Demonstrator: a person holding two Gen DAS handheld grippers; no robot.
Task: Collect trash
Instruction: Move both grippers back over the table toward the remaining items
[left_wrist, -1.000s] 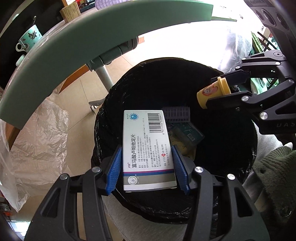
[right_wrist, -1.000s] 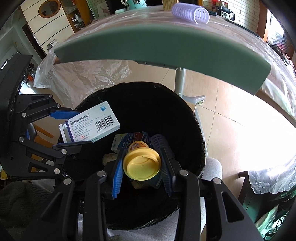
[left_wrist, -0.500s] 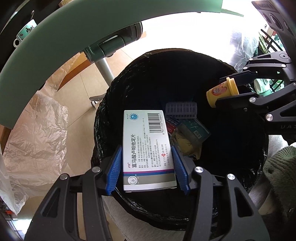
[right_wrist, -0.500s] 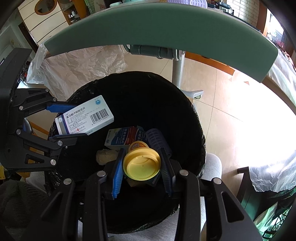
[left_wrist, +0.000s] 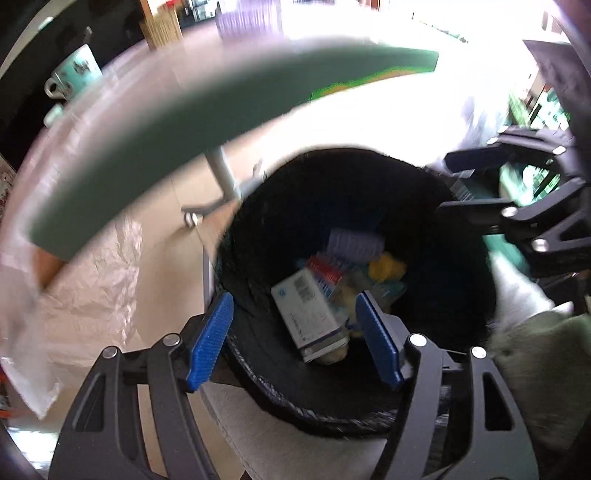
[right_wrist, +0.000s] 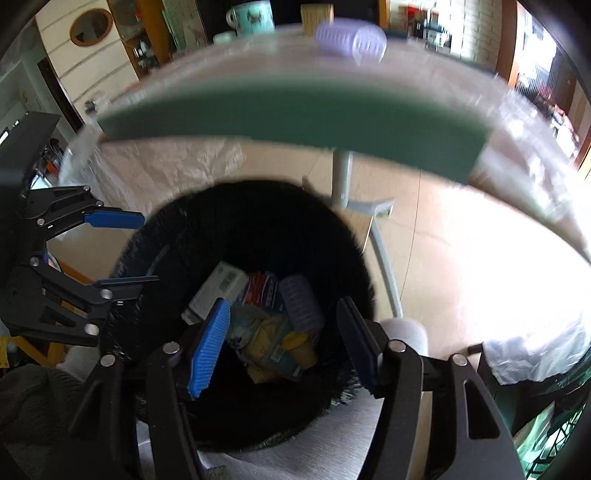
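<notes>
A black-lined trash bin (left_wrist: 461, 295) (right_wrist: 177, 251) stands on the floor below both grippers. Inside lie the white medicine box (left_wrist: 308, 314) (right_wrist: 218, 290), the yellow lidded cup (left_wrist: 386, 266) (right_wrist: 301, 345), a purple hair roller (left_wrist: 354, 244) (right_wrist: 301, 304) and other packets. My left gripper (left_wrist: 295, 334) is open and empty above the bin's near rim; it also shows at the left of the right wrist view (right_wrist: 122, 251). My right gripper (right_wrist: 282, 347) is open and empty over the bin; it shows in the left wrist view (left_wrist: 476, 182) at the right.
A green-edged table (left_wrist: 184, 110) (right_wrist: 295, 110) covered in clear plastic overhangs the bin. On it sit a teal mug (left_wrist: 75, 72) (right_wrist: 253, 14), a purple roller (right_wrist: 351, 38) and a wooden holder (left_wrist: 162, 27). A grey table leg (right_wrist: 341, 177) stands behind the bin.
Both grippers have opened. The medicine box and the yellow cup have dropped into the bin. Both grippers have risen, so the table top shows again.
</notes>
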